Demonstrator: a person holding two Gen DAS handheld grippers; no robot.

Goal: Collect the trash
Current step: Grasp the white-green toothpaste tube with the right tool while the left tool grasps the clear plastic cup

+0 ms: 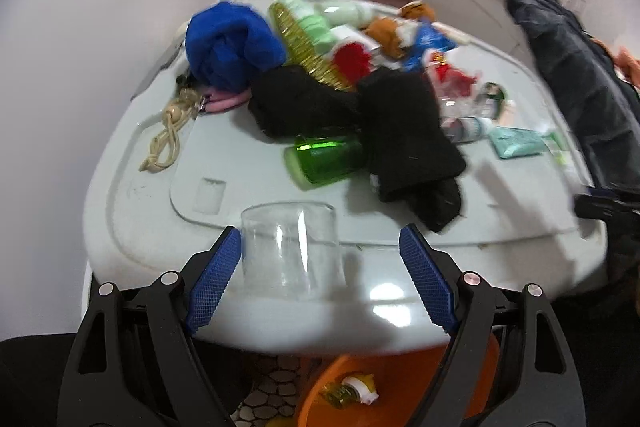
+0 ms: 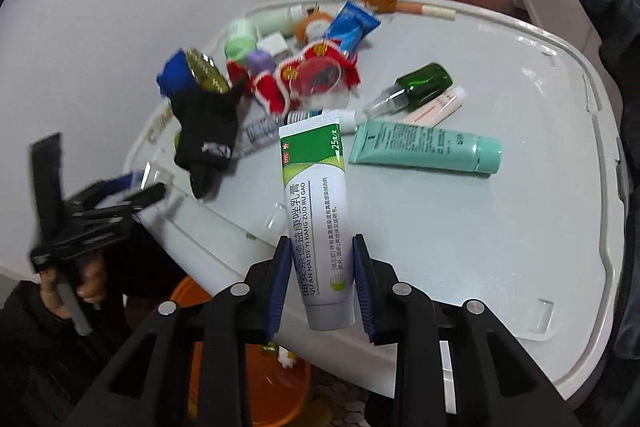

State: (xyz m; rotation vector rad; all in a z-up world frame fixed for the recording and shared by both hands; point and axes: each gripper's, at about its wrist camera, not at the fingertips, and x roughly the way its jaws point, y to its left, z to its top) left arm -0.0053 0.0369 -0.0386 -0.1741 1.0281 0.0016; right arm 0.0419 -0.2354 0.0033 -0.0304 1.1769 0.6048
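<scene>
My left gripper (image 1: 320, 243) is open at the near edge of the grey table (image 1: 500, 227), with a clear plastic cup (image 1: 292, 247) between its blue fingers (image 1: 218, 275), touching the left one. My right gripper (image 2: 322, 251) is shut on a white and green ointment tube (image 2: 316, 211), held above the table (image 2: 480, 247). An orange bin (image 1: 400, 387) with a small yellow bottle (image 1: 352, 389) inside stands under the table edge; it also shows in the right wrist view (image 2: 248, 387). The left gripper shows blurred at the left of the right wrist view (image 2: 132, 203).
On the table lie a green cup (image 1: 324, 159), black cloth (image 1: 404, 139), blue cloth (image 1: 228, 43), a cord (image 1: 168, 135), a teal tube (image 2: 424, 147), a green spray bottle (image 2: 416, 85), red fabric (image 2: 312, 79), a blue wrapper (image 2: 352, 25). A dark jacket (image 1: 568, 59) hangs at right.
</scene>
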